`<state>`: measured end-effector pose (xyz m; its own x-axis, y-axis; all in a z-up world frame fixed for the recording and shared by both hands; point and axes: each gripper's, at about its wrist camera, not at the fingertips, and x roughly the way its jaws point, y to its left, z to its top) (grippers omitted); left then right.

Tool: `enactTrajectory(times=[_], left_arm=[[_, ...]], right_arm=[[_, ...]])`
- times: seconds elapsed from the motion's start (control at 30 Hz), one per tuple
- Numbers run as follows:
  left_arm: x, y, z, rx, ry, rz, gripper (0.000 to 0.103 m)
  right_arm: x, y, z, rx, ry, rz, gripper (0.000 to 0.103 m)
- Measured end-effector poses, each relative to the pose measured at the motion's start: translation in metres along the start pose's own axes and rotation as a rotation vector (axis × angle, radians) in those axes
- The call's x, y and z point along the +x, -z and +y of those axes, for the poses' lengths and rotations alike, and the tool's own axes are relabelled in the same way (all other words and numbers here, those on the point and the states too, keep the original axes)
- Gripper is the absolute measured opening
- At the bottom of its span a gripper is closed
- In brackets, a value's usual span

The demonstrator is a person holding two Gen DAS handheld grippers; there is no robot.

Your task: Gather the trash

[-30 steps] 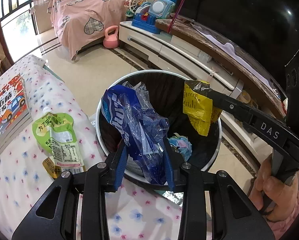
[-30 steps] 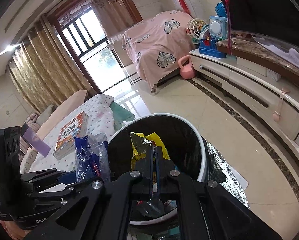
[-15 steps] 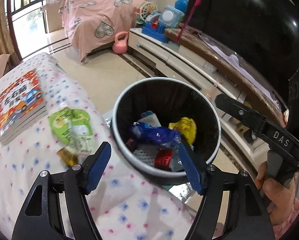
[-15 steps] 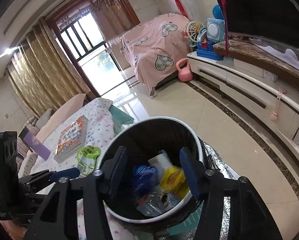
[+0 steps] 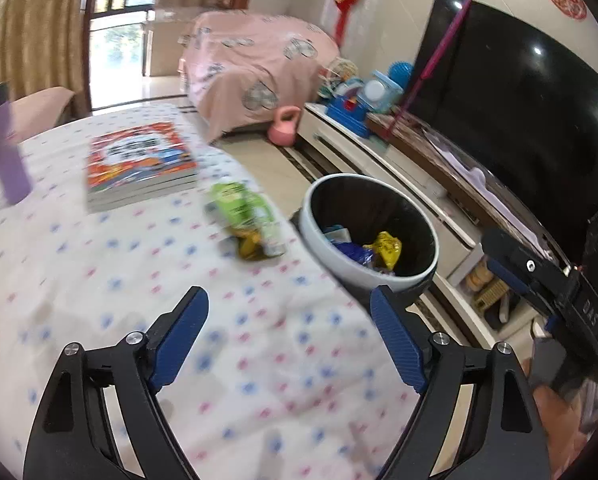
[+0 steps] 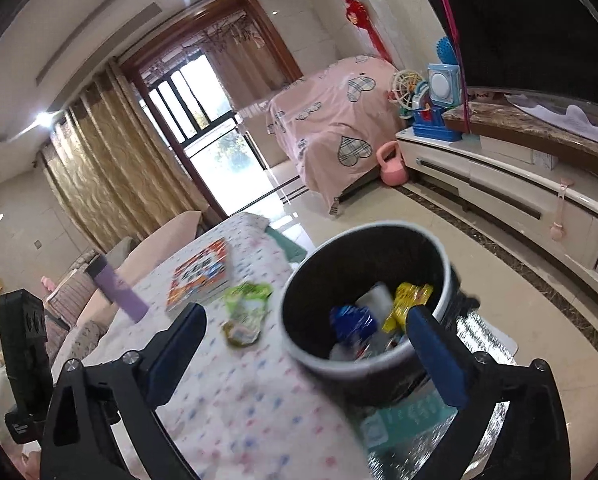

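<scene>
A round trash bin with a white rim and black inside stands beside the table; it also shows in the right wrist view. Inside lie a blue wrapper and a yellow wrapper, also seen from the right as the blue wrapper and the yellow wrapper. A green snack packet lies on the table near the bin, with a small yellowish wrapper beside it. My left gripper is open and empty above the table. My right gripper is open and empty above the bin's near edge.
The table has a white dotted cloth. A stack of books and a purple box sit at its far side. A TV cabinet and a pink-covered sofa stand beyond the bin.
Both grippers opened and dropped the blue and yellow wrappers into the bin. Both have since pulled back and up, away from the bin and over the table.
</scene>
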<state>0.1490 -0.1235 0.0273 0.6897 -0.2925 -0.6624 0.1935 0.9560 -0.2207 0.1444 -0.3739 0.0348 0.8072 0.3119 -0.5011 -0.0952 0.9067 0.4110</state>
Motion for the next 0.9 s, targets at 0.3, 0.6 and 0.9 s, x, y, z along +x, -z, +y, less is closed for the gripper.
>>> enactTrajectory(times=[0.3,0.6,0.9], left_arm=[[-0.060,0.040,0.042,-0.073,-0.047,-0.101,0.089],[-0.124,0.073,0.048,-0.060,-0.155,-0.315,0.103],[-0.130,0.105,0.053,-0.006,-0.319,-0.388,0.103]], right_arm=[[-0.028,0.054,0.050,-0.063,0.008,-0.002,0.102],[-0.082,0.068,0.103,-0.231,0.059,-0.200,0.103],[-0.079,0.108,0.108,-0.290,0.107,-0.264,0.103]])
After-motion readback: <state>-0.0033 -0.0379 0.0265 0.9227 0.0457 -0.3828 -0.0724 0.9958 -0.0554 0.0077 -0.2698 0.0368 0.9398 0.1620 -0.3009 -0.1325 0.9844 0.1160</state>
